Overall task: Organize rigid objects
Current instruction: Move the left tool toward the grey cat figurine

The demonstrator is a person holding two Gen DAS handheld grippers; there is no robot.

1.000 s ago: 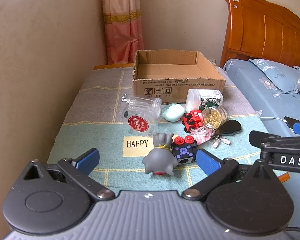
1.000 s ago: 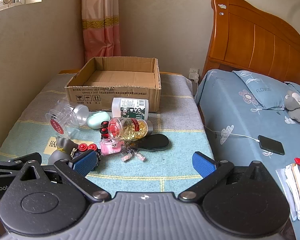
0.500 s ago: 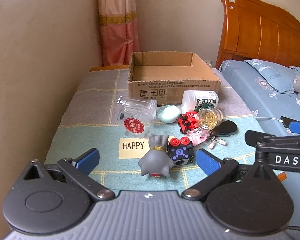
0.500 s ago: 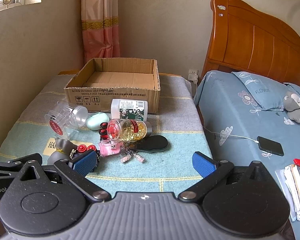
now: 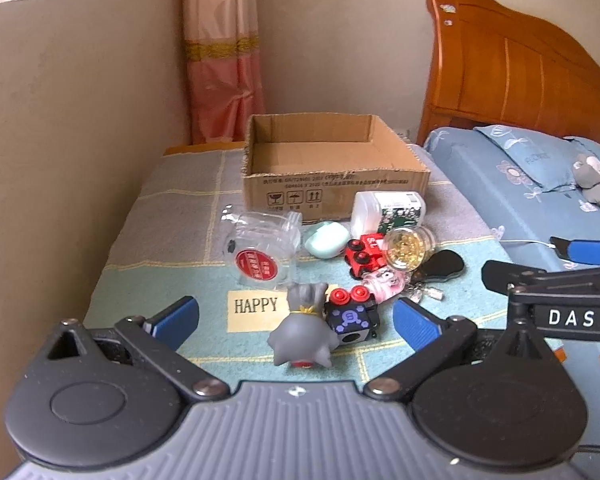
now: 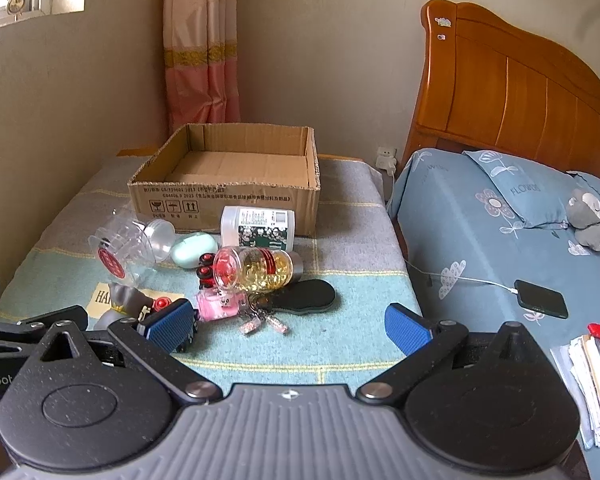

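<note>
An open cardboard box [image 5: 332,184] [image 6: 228,196] stands at the back of the cloth-covered table. In front of it lie a clear jar with a red label [image 5: 260,248], a mint case [image 5: 326,239], a white bottle [image 5: 388,212], a red toy car [image 5: 366,254], a jar of yellow capsules [image 6: 256,268], a black paddle [image 6: 304,298], a pink keychain [image 6: 220,304], a dark cube with red buttons [image 5: 352,316] and a grey figurine [image 5: 302,336]. My left gripper [image 5: 296,320] is open, astride the figurine. My right gripper [image 6: 288,326] is open and empty.
A yellow HAPPY card [image 5: 254,308] lies under the figurine. A bed with blue bedding [image 6: 500,240], a phone on a cable [image 6: 542,298] and a plush toy [image 6: 588,218] lies to the right. A wall [image 5: 60,160] bounds the table's left side.
Both grippers have drawn slightly back and shifted, so the objects sit a little farther off. Nothing was grasped or moved on the table.
</note>
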